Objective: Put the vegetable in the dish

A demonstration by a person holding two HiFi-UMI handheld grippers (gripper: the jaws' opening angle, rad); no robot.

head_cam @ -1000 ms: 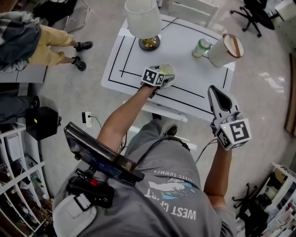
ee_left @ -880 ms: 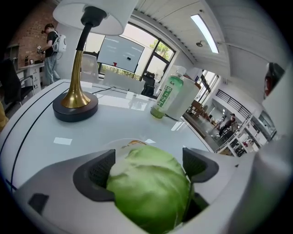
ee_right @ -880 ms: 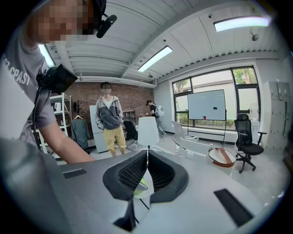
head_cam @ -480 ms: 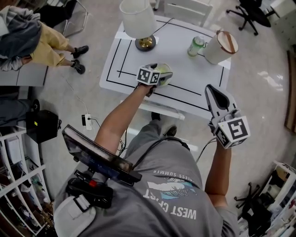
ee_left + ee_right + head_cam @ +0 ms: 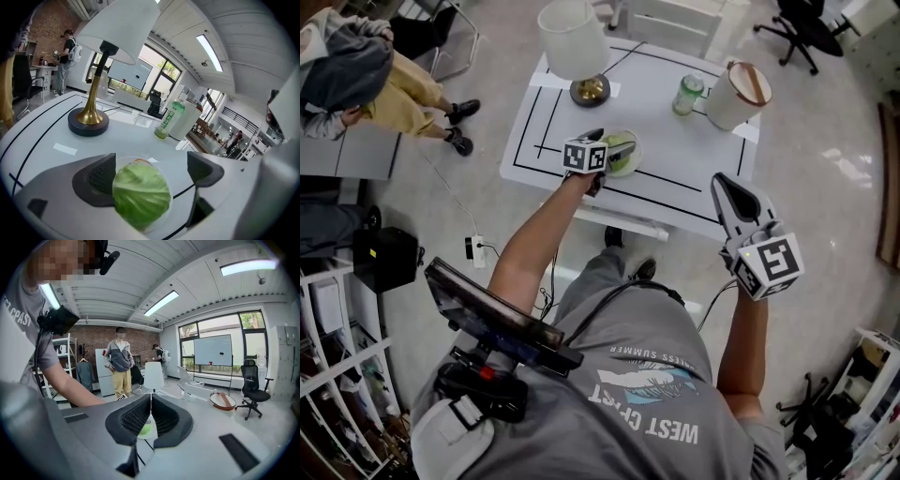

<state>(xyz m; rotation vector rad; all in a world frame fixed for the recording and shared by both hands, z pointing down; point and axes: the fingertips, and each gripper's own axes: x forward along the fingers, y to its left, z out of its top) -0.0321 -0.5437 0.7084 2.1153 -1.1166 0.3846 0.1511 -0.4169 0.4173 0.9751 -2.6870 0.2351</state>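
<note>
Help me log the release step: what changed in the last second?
The left gripper drew back slightly from the pale round dish, uncovering more of the round green cabbage lying in it. Its jaws now stand apart on either side of it. The right gripper stayed shut, off the white table. The white-shaded lamp and green bottle kept their places.

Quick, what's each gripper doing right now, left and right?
Left gripper: open, jaws wide apart either side of the round green cabbage, not clamping it.
Right gripper: shut, holding nothing.
</note>
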